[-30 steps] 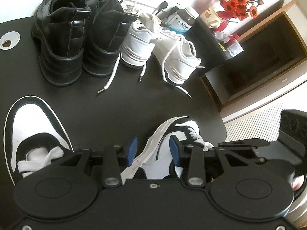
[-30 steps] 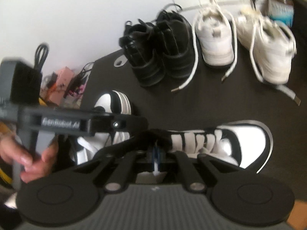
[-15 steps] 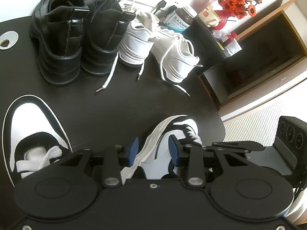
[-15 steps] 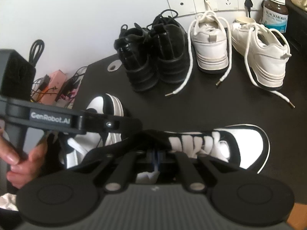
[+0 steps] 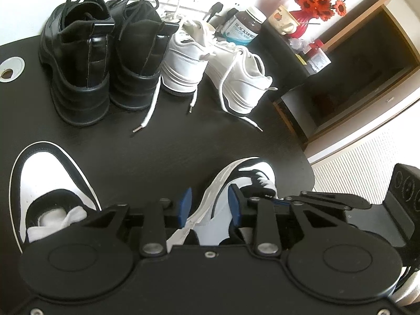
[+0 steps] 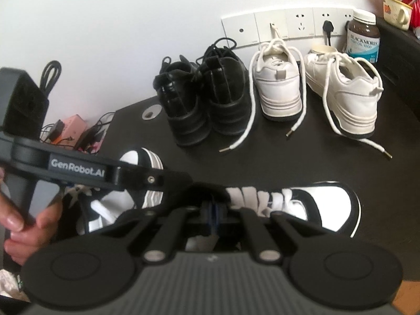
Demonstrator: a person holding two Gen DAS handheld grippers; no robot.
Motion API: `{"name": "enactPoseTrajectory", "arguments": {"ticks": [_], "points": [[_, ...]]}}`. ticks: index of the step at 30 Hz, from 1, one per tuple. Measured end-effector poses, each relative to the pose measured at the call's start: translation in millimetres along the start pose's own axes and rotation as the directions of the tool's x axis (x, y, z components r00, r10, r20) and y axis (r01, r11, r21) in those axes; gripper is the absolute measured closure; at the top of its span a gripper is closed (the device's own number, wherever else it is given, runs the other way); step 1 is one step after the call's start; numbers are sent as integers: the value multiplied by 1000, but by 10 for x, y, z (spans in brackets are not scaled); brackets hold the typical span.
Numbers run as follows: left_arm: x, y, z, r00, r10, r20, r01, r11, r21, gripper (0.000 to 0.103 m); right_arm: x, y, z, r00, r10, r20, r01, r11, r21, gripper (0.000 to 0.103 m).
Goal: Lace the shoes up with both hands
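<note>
Closing left gripper (image 5: pixel 210 206) around white lace (image 5: pixel 210 197), pads apart; right gripper (image 6: pixel 214 214) fully closed over black-and-white sneaker (image 6: pixel 315 204).

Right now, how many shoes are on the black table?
6. Two black shoes and two white sneakers stand in a row near the wall. Two black-and-white sneakers lie nearer the grippers, partly hidden. No others are visible.

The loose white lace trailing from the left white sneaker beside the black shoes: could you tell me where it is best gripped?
Grip the loose white lace just behind its metal tip, coming from above with the gripper's fingers across it. That end lies straight and flat on the dark table, apart from the black shoes, so nothing crowds it.
</note>
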State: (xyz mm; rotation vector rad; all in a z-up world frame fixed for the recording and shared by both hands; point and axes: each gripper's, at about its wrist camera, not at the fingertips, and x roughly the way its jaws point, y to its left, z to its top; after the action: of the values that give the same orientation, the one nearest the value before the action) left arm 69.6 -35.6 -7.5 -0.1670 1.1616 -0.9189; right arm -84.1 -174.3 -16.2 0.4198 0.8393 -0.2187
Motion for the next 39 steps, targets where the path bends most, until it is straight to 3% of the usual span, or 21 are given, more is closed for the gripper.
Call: {"name": "enactPoseTrajectory", "arguments": {"ticks": [4,19,39], "points": [[-7,-14,-4,1000,14,11,-14,1000,2,73,30,10,17,1000,2,-30,-1,1000,22,100],[33,5,9,1000,31,-3,-31,1000,3,73,-223,18,-12,1000,4,-16,-3,997,72,100],[-16,2,-30,999,45,15,-45,999,-2,73,-100,98,-5,1000,-15,-20,16,998,68,100]]}}
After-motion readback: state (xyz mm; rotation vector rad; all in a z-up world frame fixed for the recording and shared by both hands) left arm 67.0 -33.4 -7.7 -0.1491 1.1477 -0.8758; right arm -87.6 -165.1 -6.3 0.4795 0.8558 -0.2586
